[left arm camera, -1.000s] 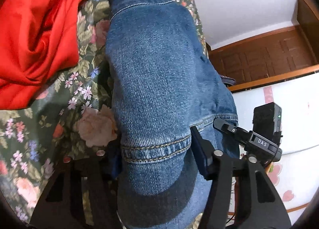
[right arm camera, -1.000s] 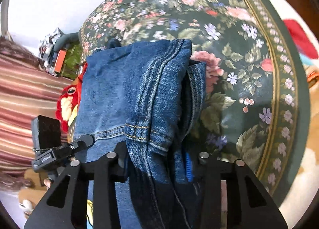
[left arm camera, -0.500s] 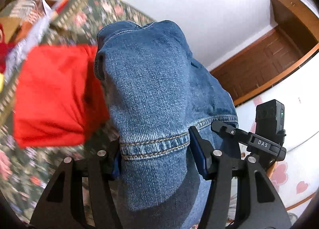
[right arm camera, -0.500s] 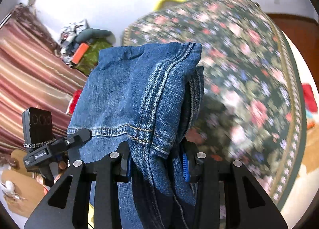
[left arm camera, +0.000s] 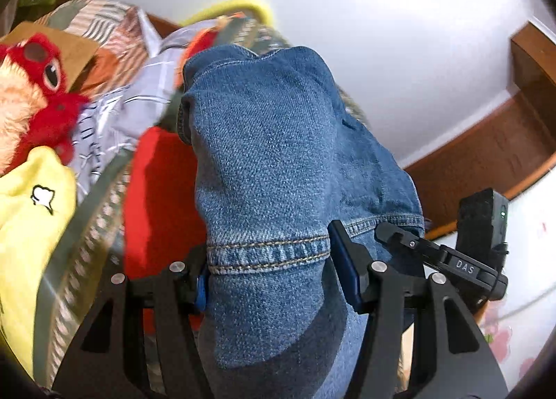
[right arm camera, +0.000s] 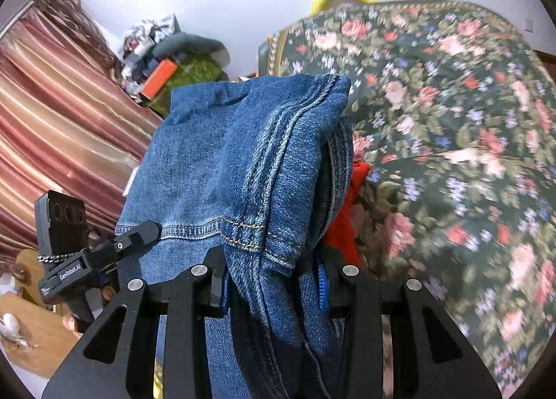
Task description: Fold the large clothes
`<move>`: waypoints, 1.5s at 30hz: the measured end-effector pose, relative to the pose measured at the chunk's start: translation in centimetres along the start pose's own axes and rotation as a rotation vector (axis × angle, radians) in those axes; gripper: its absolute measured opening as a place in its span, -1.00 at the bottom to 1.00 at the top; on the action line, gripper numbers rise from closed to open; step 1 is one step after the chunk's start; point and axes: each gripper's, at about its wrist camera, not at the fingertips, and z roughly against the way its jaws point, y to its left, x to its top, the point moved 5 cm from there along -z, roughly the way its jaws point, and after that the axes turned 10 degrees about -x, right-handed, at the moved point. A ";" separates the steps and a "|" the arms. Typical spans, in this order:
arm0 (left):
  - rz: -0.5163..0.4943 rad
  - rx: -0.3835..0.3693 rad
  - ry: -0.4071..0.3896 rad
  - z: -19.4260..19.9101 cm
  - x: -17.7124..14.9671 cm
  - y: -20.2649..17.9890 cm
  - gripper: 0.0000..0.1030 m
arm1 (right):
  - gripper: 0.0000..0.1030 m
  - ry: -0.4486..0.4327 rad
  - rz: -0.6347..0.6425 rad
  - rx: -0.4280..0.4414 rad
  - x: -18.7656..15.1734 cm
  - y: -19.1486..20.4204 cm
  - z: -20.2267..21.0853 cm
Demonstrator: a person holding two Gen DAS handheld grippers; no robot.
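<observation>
Fingers: both pairs are clamped on the jeans (left arm camera: pixel 278 169); my left gripper (left arm camera: pixel 269 274) pinches a stitched hem band, my right gripper (right arm camera: pixel 272 272) a bunched seam edge (right arm camera: pixel 264 239).
Jeans: held up off the bed between the two grippers, doubled over and draped back across the fingers toward each camera.
Hidden: denim covers the inner pads almost entirely; I see only slivers of blue pad (right arm camera: pixel 323 286). Lower part of the garment runs out of frame.
Hard to make out: floral bedspread (right arm camera: pixel 451 128) is motion-blurred on my right view; the clutter pile by the wall (right arm camera: pixel 163 62) I can't sort into items.
Around: red cloth (left arm camera: pixel 156 197) just behind the jeans, red plush toy (left arm camera: pixel 38 86), yellow fabric (left arm camera: pixel 31 225), striped curtain (right arm camera: pixel 52 114), wooden trim (left arm camera: pixel 486 155).
In the way: jeans block the middle of both views.
Since a second ago: both grips unchanged; jeans lifted higher, wall and ceiling now fill the background, plush toy has come into my left view.
</observation>
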 end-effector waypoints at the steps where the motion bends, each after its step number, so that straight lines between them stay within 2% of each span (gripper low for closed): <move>1: 0.015 0.010 0.001 -0.7 0.2 1.4 0.12 | -0.36 0.010 -0.003 -0.008 0.2 -0.1 -1.3; 6: 0.126 0.091 0.034 -4.6 -0.4 8.9 0.12 | -0.31 0.098 -0.053 -0.082 -0.2 -2.2 -8.5; 9: 0.124 0.087 0.044 -5.5 -1.5 10.5 0.20 | -0.13 0.122 -0.078 -0.100 -1.4 -4.0 -10.5; 12: 0.111 0.081 0.036 -4.6 -2.3 10.1 0.22 | 0.14 0.100 -0.048 -0.129 -1.9 -4.7 -9.6; 14: 0.080 0.118 0.035 -3.8 -2.9 9.5 0.22 | 0.20 0.092 -0.013 -0.170 -2.3 -5.0 -8.7; 19: -0.017 0.203 0.042 -1.5 -5.3 7.1 0.24 | 0.22 0.075 0.076 -0.261 -4.5 -4.9 -5.8; 20: -0.032 0.216 0.050 -1.9 -5.5 7.9 0.24 | 0.23 0.075 0.085 -0.273 -5.1 -5.0 -5.6; 28: -0.073 0.306 0.109 1.1 -10.6 5.6 0.23 | 0.24 0.084 0.138 -0.309 -9.6 -4.3 -1.6; 31: -0.127 0.350 0.094 3.3 -11.8 3.4 0.23 | 0.24 0.027 0.149 -0.288 -10.1 -2.9 1.8; 35: -0.205 0.357 0.013 7.2 -12.4 -1.3 0.23 | 0.24 -0.084 0.156 -0.237 -10.0 -0.5 7.4; 40: -0.345 0.354 -0.135 13.1 -13.3 -8.8 0.23 | 0.24 -0.275 0.197 -0.189 -10.3 3.4 15.1; 45: -0.476 0.325 -0.316 18.6 -15.7 -16.2 0.23 | 0.24 -0.508 0.250 -0.133 -12.8 7.1 23.3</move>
